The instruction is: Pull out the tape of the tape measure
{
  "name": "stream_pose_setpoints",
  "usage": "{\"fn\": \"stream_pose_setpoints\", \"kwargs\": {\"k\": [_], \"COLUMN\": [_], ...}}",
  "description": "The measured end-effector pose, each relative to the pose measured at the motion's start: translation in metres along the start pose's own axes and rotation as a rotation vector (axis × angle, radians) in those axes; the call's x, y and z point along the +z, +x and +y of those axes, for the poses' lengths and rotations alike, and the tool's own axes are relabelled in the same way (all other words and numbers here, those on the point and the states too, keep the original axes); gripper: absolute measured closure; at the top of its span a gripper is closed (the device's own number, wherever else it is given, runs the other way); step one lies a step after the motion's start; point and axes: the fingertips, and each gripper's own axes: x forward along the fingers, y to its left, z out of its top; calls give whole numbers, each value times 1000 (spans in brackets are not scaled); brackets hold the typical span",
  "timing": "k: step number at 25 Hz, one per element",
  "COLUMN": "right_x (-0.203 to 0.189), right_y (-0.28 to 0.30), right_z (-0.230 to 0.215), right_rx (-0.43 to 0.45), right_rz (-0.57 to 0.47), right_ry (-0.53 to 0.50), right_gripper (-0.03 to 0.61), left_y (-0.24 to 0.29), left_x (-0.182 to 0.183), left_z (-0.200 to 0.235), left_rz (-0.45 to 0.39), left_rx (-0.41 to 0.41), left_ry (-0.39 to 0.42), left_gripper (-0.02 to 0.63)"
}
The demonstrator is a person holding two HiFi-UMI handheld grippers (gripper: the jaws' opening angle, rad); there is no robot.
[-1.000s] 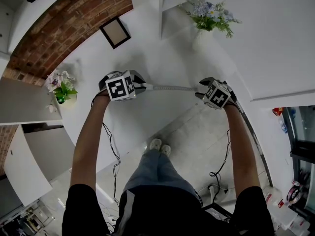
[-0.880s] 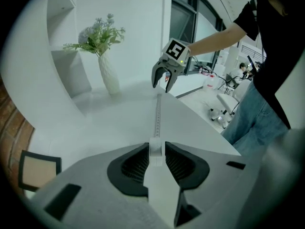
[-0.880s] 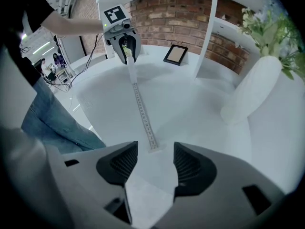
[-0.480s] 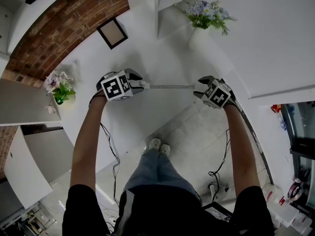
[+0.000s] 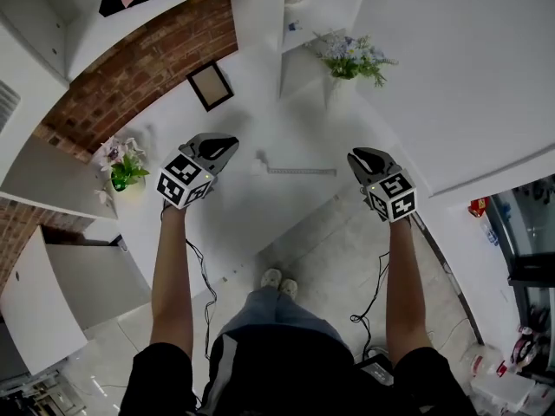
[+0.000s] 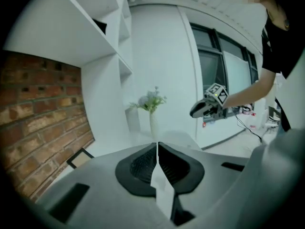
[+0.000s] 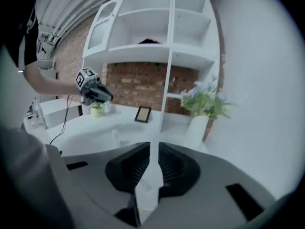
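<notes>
The left claw [image 5: 224, 144] is raised above the table [image 5: 295, 120] with its jaws pressed to a hairline slit and nothing between them, as the left gripper view [image 6: 157, 144] shows. The right claw [image 5: 357, 156] is likewise held up clear of the table; in its own view [image 7: 153, 144] the jaws stand a narrow slit apart, gripping nothing. Only the head view shows the tape measure [image 5: 260, 164] plainly: it lies on the table between the two claws, touching neither, its case nearer the left claw and its drawn-out tape [image 5: 303, 171] running toward the right claw. The left gripper view looks over the table to the right claw [image 6: 204, 109], with a vase of flowers [image 6: 151, 106] to that claw's left and a picture frame [image 6: 80, 158] low beside the brick wall. The right gripper view shows the left claw [image 7: 96, 94] above a small potted plant [image 7: 97, 108], the frame [image 7: 142, 113] and the flowers [image 7: 202, 101].
</notes>
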Motion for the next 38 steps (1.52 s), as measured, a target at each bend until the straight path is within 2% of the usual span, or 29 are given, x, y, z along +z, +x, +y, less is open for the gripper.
{"fn": "stream_pose_setpoints", "kwargs": {"k": [3, 8, 11, 15, 23, 38], "right_x": [32, 65, 65, 49, 27, 25], "right_y": [-35, -89, -114, -128, -138, -129], "right_z": [-3, 9, 19, 36, 51, 54], "right_rx": [-151, -310, -372, -423, -472, -437], "right_rz": [-174, -403, -485, -514, -464, -429], "right_ry": [75, 214, 301, 348, 348, 337], "right_gripper": [579, 580, 580, 581, 583, 582], "left_y": [-25, -68, -81, -82, -83, -70], "left_x": [22, 45, 49, 41, 22, 13], "left_z": [-2, -17, -36, -57, -70, -79], "left_rz": [-137, -363, -425, -415, -371, -319], "left_rx": [141, 309, 360, 377, 372, 349], "left_ry": [-80, -249, -265, -252, -279, -270], "left_gripper": [603, 604, 604, 604, 604, 604]}}
